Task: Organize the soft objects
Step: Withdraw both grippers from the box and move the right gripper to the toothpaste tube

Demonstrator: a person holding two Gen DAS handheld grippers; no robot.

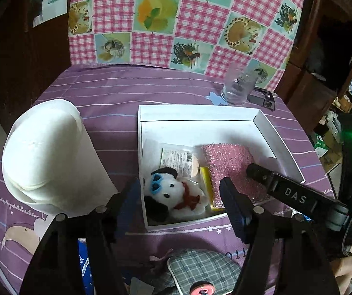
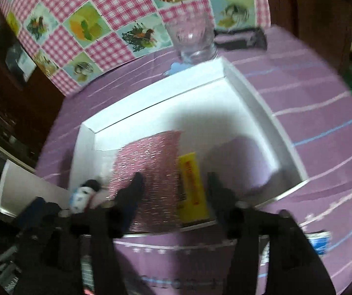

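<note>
A white box on the purple tablecloth holds a plush dog, a pink glitter sponge, a yellow pack and a clear packet. My left gripper is open and empty, hovering over the plush dog at the box's near edge. My right gripper is open and empty above the pink sponge and yellow pack; one of its fingers reaches in over the sponge in the left wrist view. The right wrist view is blurred.
A white paper roll lies left of the box. A clear glass and a black device stand behind it. A grey plaid pouch lies near the table's front edge. A checked cloth covers the far side.
</note>
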